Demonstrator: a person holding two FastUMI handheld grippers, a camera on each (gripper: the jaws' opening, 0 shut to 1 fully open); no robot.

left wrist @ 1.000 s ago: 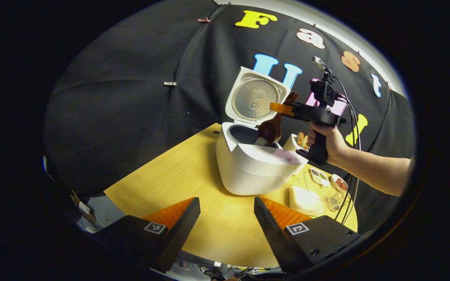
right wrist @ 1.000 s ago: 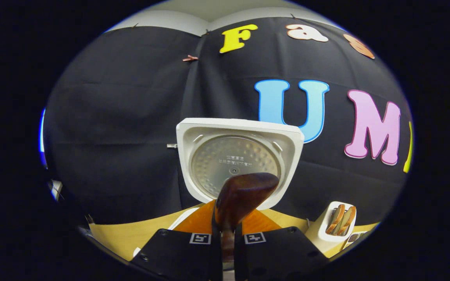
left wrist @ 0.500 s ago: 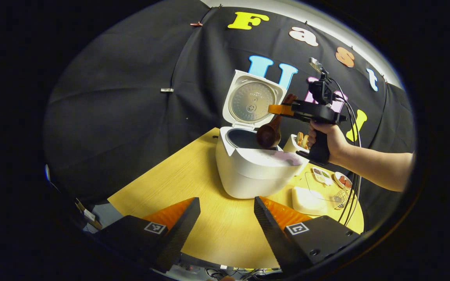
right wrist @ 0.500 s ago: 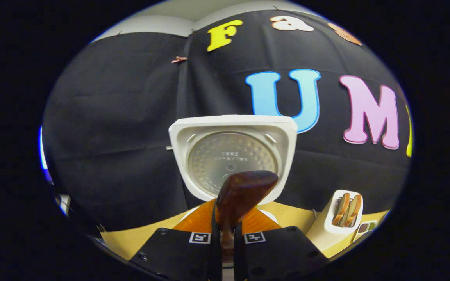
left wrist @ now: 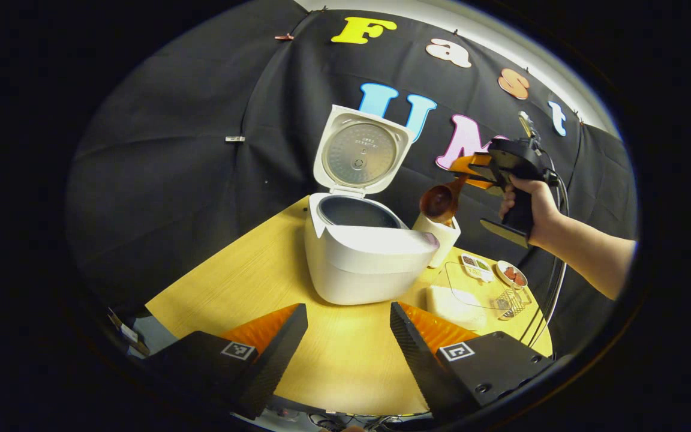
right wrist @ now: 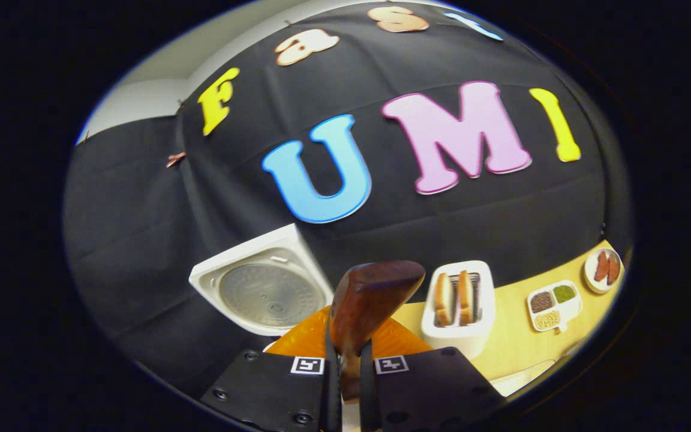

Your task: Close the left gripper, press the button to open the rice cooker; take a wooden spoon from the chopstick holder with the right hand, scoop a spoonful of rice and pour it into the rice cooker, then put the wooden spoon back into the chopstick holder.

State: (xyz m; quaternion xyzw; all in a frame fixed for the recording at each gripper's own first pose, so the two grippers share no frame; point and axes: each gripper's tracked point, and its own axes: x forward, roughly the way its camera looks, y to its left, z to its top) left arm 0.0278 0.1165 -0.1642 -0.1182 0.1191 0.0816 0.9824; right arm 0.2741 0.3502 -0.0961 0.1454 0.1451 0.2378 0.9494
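The white rice cooker (left wrist: 363,264) stands on the yellow table with its lid (left wrist: 360,156) up. The lid (right wrist: 261,294) also sits low and left in the right gripper view. My right gripper (left wrist: 471,174), held by a hand, is shut on the brown wooden spoon (left wrist: 439,202), whose bowl hangs just above the white chopstick holder (left wrist: 441,237). In the right gripper view the spoon (right wrist: 375,294) sticks up between the fingers of my right gripper (right wrist: 345,360). The chopstick holder (right wrist: 459,306), with wooden utensils in it, is just right of the spoon. My left gripper (left wrist: 348,315) is open near the table's front, well short of the cooker.
Right of the cooker lie a white block (left wrist: 450,300), a clear box (left wrist: 483,282), a wire basket (left wrist: 510,303), a sectioned dish (left wrist: 476,266) and a small plate (left wrist: 510,276). The dish (right wrist: 552,306) and plate (right wrist: 606,267) are at the far right. Cables hang from the right gripper.
The right gripper has carried the spoon out of the cooker's pot and to the right, over the chopstick holder. The left gripper stays open in front.
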